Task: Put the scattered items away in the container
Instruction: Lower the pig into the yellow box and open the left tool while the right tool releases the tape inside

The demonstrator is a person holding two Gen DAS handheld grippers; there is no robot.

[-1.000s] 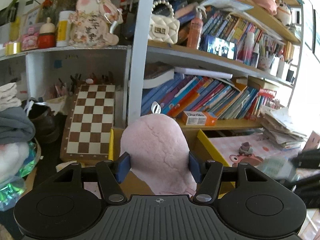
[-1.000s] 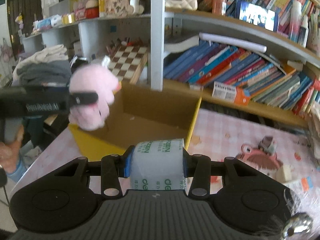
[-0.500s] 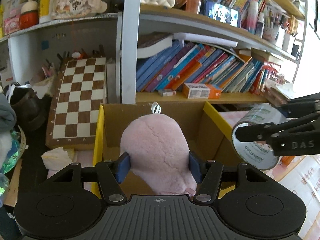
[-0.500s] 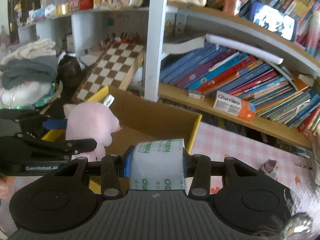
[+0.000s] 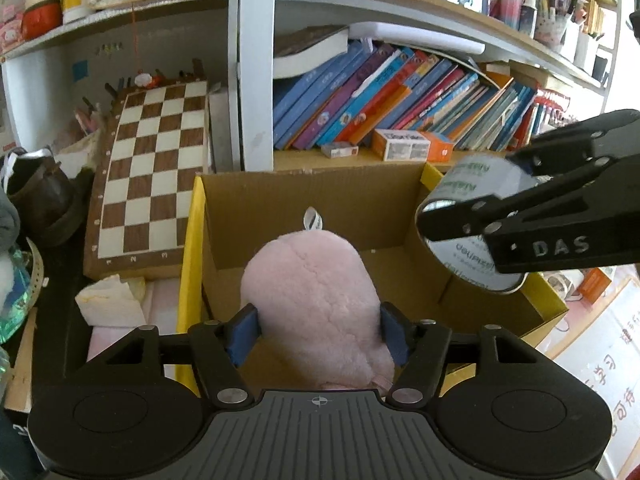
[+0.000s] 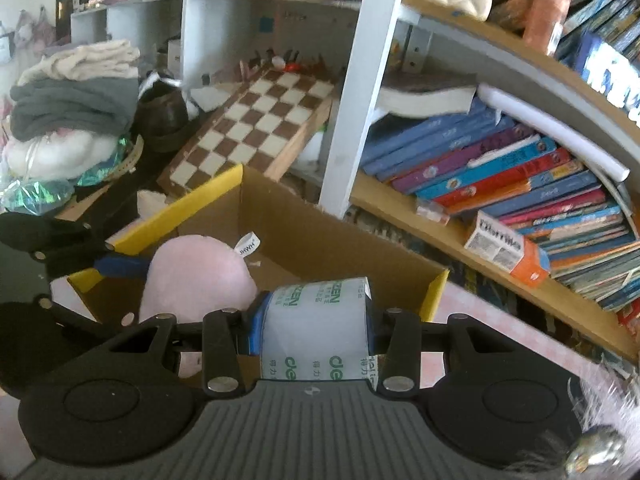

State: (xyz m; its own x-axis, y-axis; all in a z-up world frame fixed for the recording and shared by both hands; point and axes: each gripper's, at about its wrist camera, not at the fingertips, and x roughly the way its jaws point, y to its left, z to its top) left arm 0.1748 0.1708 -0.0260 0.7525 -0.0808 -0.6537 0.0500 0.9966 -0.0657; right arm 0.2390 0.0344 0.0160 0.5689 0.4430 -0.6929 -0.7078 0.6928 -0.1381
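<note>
Over the open corrugated cardboard box (image 5: 360,208) with yellow flaps, the left hand-held gripper (image 5: 318,334) has its blue pads beside a fuzzy, rounded pink plush toy (image 5: 316,312); its jaws are opening. At the box's right flap, the right hand-held gripper (image 6: 314,334) pinches a smooth cylindrical tape roll (image 6: 318,332).
</note>
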